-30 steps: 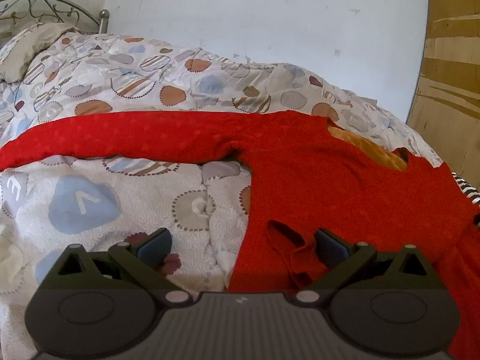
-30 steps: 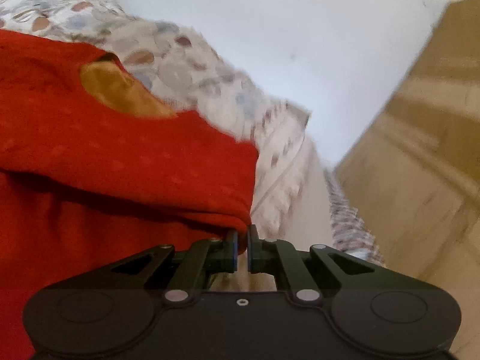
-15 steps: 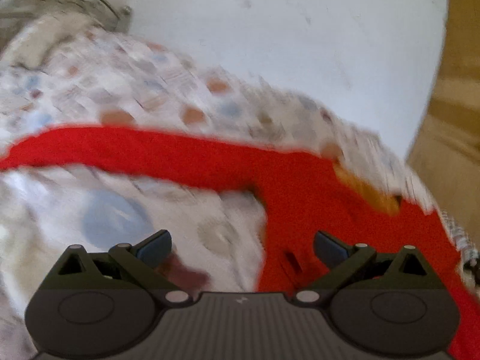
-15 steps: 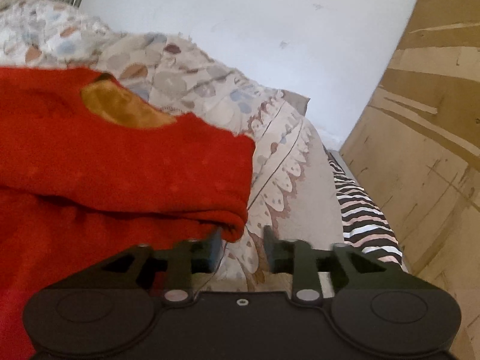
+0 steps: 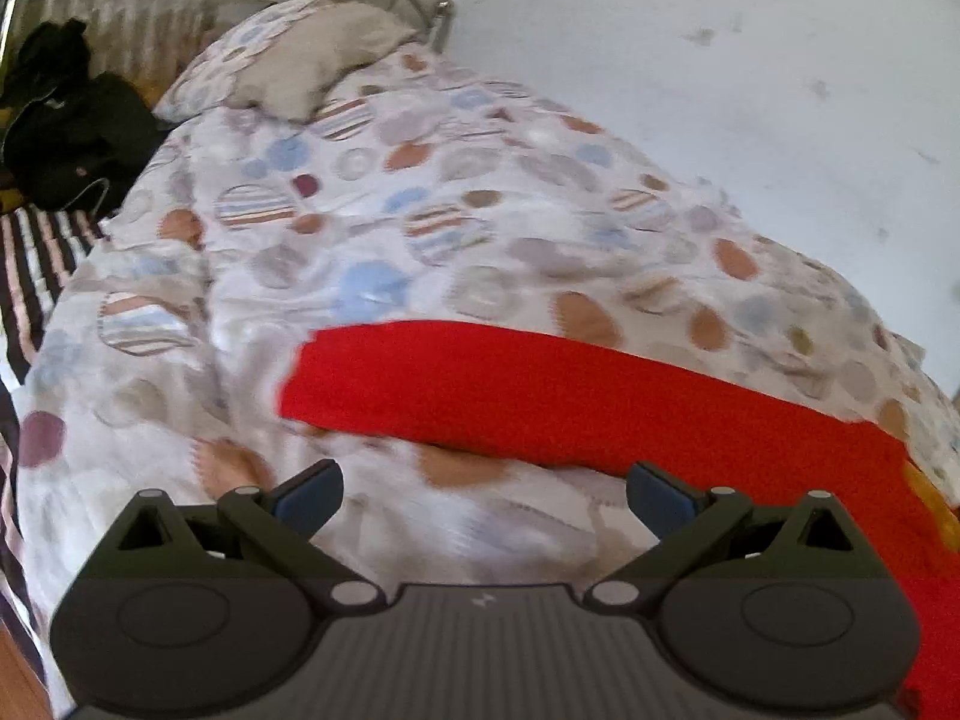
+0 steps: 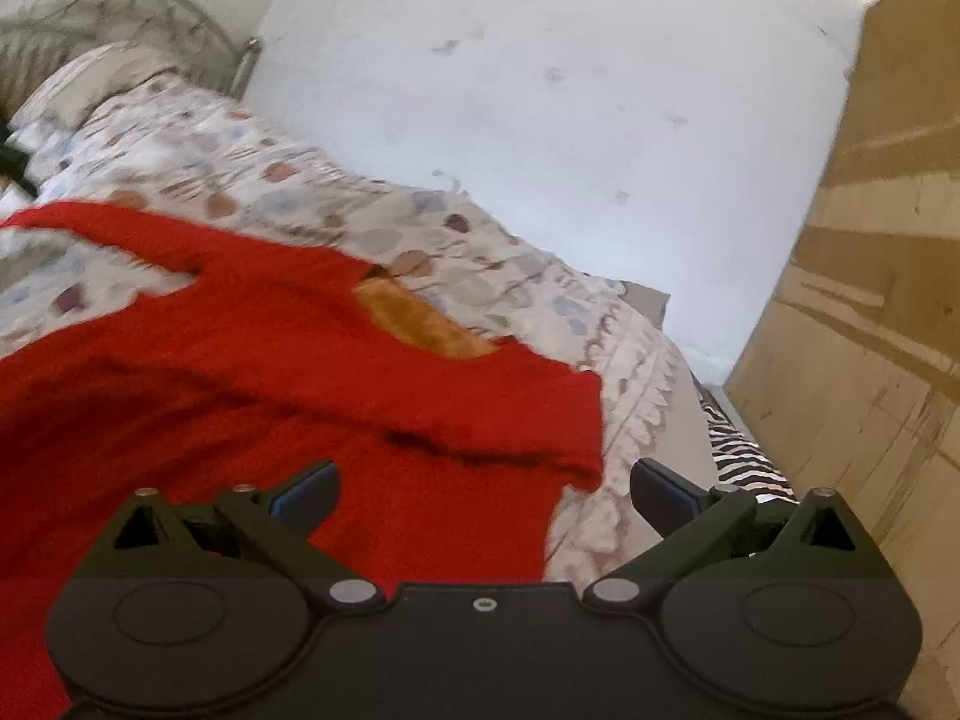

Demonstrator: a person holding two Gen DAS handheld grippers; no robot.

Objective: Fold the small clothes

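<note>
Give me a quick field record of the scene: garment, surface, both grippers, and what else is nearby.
garment: red sweater spread on the bed, one sleeve stretched out flat, the other side folded over the body
neckline: orange lining showing
surface: patterned quilt
left gripper: open, nothing between the jaws, over the quilt near the sleeve
right gripper: jaws opening, holding nothing, the sweater's folded edge lying below them
nearby: pillow, metal headboard, white wall, wooden panel
</note>
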